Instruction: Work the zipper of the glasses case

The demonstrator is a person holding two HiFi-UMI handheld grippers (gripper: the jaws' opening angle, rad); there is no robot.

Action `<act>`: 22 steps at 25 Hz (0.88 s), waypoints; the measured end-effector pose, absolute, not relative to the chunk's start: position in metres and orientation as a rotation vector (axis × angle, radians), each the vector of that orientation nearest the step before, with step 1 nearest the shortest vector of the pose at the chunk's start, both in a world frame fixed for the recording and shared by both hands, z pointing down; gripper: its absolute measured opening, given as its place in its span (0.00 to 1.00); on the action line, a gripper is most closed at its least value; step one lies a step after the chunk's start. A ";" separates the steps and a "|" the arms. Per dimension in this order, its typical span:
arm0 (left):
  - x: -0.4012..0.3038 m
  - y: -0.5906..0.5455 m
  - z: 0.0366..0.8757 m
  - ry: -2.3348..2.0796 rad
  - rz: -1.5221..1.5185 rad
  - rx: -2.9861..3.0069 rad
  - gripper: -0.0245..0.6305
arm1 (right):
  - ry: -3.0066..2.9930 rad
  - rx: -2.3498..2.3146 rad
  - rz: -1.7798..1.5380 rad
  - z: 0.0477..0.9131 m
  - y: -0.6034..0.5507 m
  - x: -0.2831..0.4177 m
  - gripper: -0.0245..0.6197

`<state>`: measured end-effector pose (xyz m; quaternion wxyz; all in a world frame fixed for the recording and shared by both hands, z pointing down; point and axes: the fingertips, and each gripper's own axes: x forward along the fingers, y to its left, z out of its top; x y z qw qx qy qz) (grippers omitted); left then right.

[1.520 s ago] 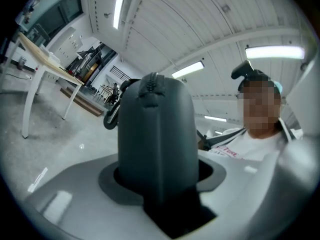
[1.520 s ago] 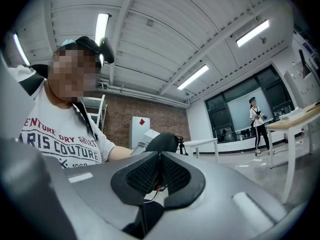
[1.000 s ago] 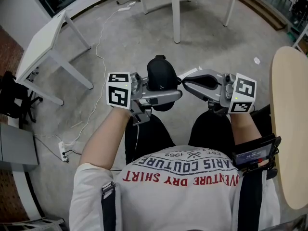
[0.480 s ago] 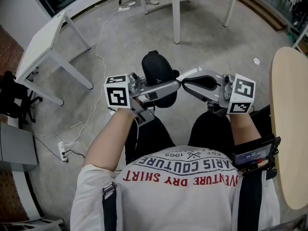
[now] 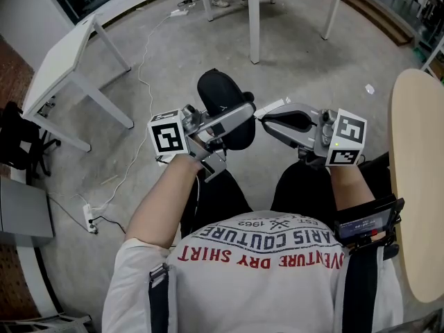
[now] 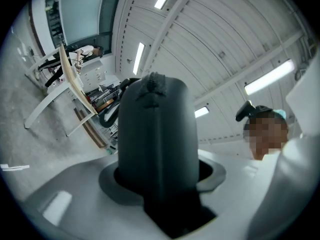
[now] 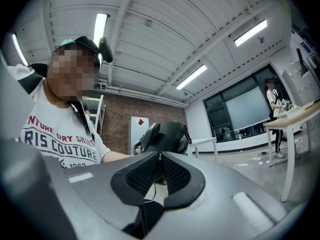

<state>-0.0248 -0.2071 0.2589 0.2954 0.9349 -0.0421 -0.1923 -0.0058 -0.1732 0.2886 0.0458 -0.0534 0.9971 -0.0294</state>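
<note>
So that the zipper has a fixed body to run against, I have the left gripper (image 5: 243, 115) clamped across the black glasses case (image 5: 216, 89), in the air above the lap (image 5: 216, 194). The right gripper (image 5: 260, 115) has its jaws nipped together at the case's edge, by my judgement on the zipper pull, too small to see. Count: one case, two grippers.

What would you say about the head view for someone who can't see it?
Seen from above, a seated person's left gripper clamps a black glasses case over the lap, while the right gripper's shut jaws pinch the case's edge. A concrete floor and a white table lie beyond.
</note>
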 end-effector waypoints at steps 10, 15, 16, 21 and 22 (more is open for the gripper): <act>-0.035 -0.223 0.248 -0.158 -0.687 2.337 0.41 | 3.039 -0.174 -0.108 0.291 -0.176 -0.006 0.07; -0.044 -0.234 0.245 -0.216 -0.766 2.256 0.41 | 3.054 -0.178 -0.097 0.294 -0.176 -0.007 0.07; -0.045 -0.236 0.244 -0.222 -0.777 2.245 0.41 | 3.055 -0.177 -0.099 0.293 -0.176 -0.007 0.07; -0.053 -0.244 0.244 -0.277 -0.849 2.176 0.41 | 3.060 -0.180 -0.100 0.296 -0.175 -0.009 0.06; -0.054 -0.246 0.244 -0.286 -0.861 2.163 0.41 | 3.056 -0.185 -0.100 0.296 -0.176 -0.009 0.06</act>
